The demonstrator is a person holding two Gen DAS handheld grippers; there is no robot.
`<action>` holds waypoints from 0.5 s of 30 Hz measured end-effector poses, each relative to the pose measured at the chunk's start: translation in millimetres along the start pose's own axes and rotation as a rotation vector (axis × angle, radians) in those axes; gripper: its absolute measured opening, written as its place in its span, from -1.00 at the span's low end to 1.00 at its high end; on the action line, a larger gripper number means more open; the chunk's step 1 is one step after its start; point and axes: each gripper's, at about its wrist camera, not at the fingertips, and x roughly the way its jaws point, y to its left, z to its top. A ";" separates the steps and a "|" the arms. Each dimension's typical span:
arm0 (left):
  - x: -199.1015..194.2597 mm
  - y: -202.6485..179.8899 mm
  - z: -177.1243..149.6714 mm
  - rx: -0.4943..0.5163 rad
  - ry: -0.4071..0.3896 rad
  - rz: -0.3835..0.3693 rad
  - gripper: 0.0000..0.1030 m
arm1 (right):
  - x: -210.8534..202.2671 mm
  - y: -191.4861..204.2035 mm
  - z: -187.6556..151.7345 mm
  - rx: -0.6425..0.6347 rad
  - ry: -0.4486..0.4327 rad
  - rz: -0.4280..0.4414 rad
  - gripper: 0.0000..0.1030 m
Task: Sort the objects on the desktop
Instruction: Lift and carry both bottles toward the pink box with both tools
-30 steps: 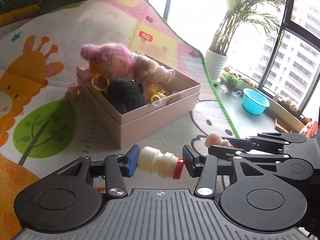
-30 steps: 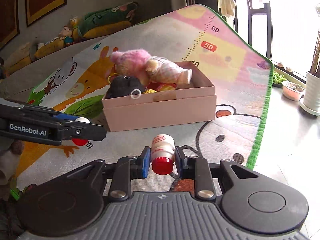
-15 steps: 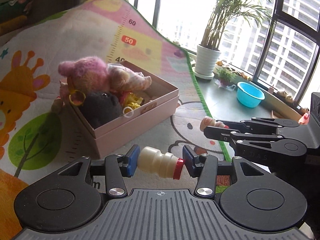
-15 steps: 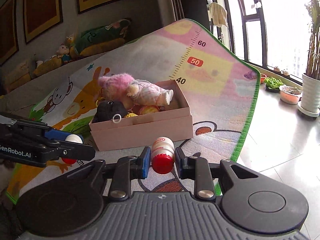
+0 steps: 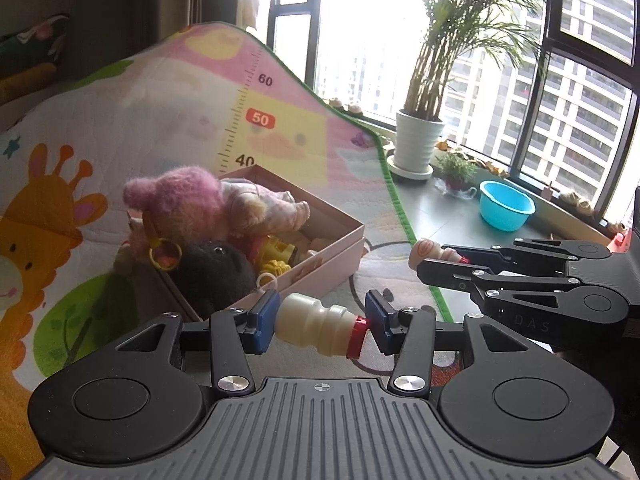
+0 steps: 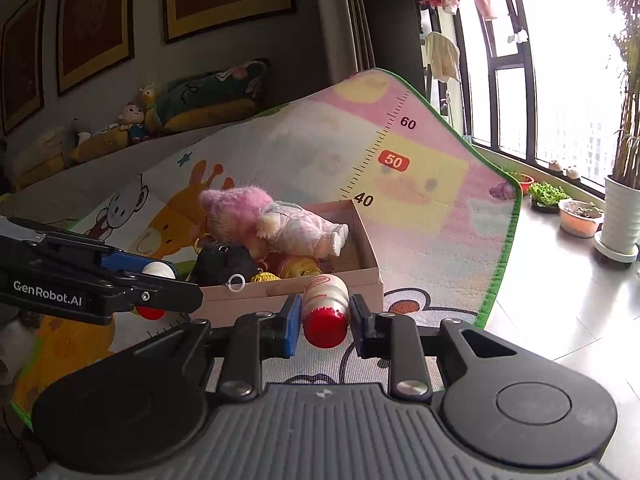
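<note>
My left gripper [image 5: 320, 322] is shut end to end on a small cream drink bottle [image 5: 316, 325] with a red cap, held sideways above the play mat. My right gripper [image 6: 324, 314] is shut on a second small bottle [image 6: 325, 304], red cap toward the camera. Each gripper shows in the other's view: the right one [image 5: 424, 254] to the right, the left one [image 6: 160, 280] to the left. A pink cardboard box [image 5: 320, 268] lies ahead on the mat, holding a pink plush doll [image 5: 188, 196], a black plush toy [image 5: 216, 272] and small yellow toys.
The colourful play mat [image 6: 420, 200] ends at a green edge; grey floor lies to the right. A potted palm [image 5: 420, 136] and a blue basin [image 5: 506, 205] stand by the window. Plush toys [image 6: 132, 120] line the back ledge.
Both grippers have risen and pulled back from the box, each still holding its bottle. The box now looks smaller and farther off in both views.
</note>
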 end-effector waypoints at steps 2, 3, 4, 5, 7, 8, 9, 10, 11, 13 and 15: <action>0.8 1.1 3.0 0.002 -0.007 -0.003 0.01 | 1.3 0.7 2.5 -0.003 -0.003 -0.001 -0.51; 1.4 1.4 4.2 0.003 -0.009 -0.003 0.01 | 2.0 1.0 3.8 -0.004 -0.004 -0.001 -0.51; 2.0 1.5 5.2 0.004 -0.010 -0.004 0.01 | 2.8 1.3 5.0 -0.006 -0.006 -0.001 -0.51; 2.8 1.7 6.1 0.005 -0.011 -0.005 0.01 | 3.7 1.6 6.3 -0.007 -0.007 0.000 -0.51; 5.2 2.3 8.4 0.005 -0.012 -0.007 0.01 | 5.8 1.9 9.4 -0.012 -0.011 0.001 -0.51; 6.4 2.7 9.6 0.006 -0.013 -0.008 0.01 | 7.0 2.1 11.0 -0.014 -0.014 0.001 -0.51; 7.5 3.2 11.1 0.007 -0.016 -0.009 0.01 | 8.2 2.3 12.4 -0.016 -0.017 0.001 -0.51; 8.9 4.2 12.8 0.008 -0.019 -0.008 0.01 | 9.9 2.3 13.6 -0.018 -0.018 0.001 -0.51; 10.5 5.5 14.4 0.009 -0.023 -0.006 0.01 | 12.1 2.1 14.6 -0.019 -0.018 0.002 -0.51; 15.0 9.8 17.0 0.005 -0.023 -0.001 0.01 | 16.4 1.4 16.5 -0.020 -0.018 0.002 -0.51; 18.3 14.1 19.4 0.001 -0.026 0.001 0.01 | 20.5 -0.3 17.7 -0.016 -0.017 0.002 -0.51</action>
